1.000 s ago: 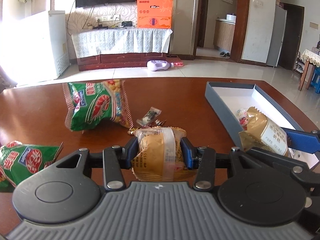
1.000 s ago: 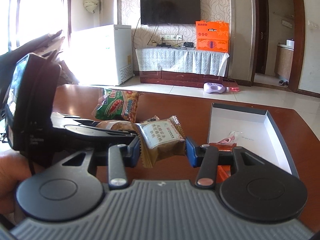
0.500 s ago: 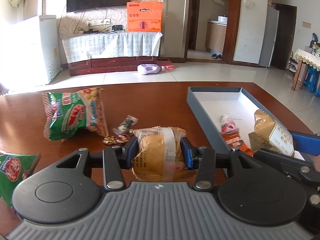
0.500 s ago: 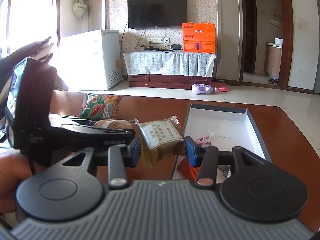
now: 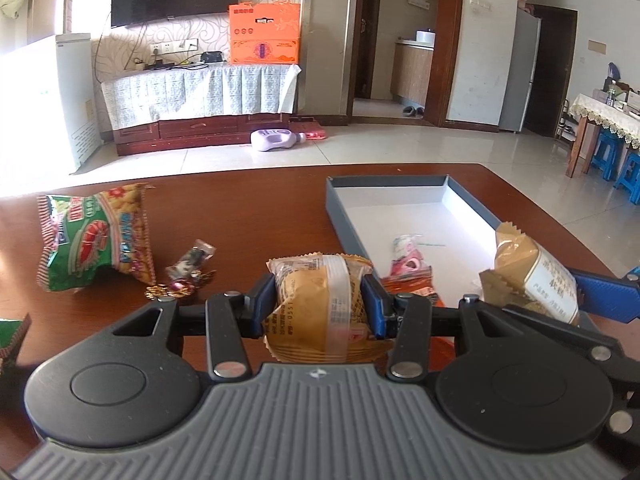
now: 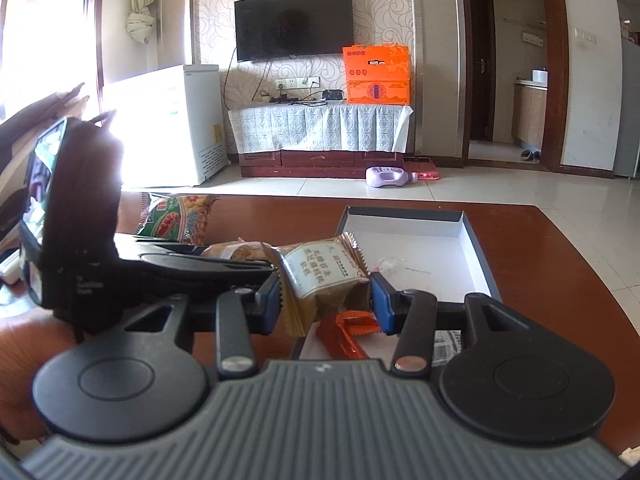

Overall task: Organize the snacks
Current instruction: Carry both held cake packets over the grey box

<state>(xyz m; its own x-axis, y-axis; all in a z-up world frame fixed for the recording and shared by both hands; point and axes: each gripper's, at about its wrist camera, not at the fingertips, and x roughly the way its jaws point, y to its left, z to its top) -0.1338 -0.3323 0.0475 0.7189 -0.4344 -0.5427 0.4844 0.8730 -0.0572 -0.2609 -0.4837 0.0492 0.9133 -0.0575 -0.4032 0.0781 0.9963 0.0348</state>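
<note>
We hold a tool in each hand over the brown counter point(image 5: 260, 208). Our left tool point(image 5: 319, 306) is clamped on a clear-wrapped round pastry point(image 5: 320, 312), its blue pads pressing both sides of the packet. Our right tool point(image 6: 325, 300) grips a brown packet with a white label point(image 6: 324, 280) the same way; in the left view that packet hangs above the near right part of the grey box.

The grey box point(image 5: 340, 216) lies open on the counter, white inside. In it we see a small pink-and-white sweet point(image 5: 406, 252) and an orange wrapper point(image 6: 346, 332) near the front edge, which sits just below the right tool's pads.

Left of the box, a green shrimp-cracker bag point(image 5: 94, 236) lies on the counter, with a few small wrapped candies point(image 5: 186, 276) just beside it. A corner of a second green bag point(image 5: 12, 332) shows at the left edge.
</note>
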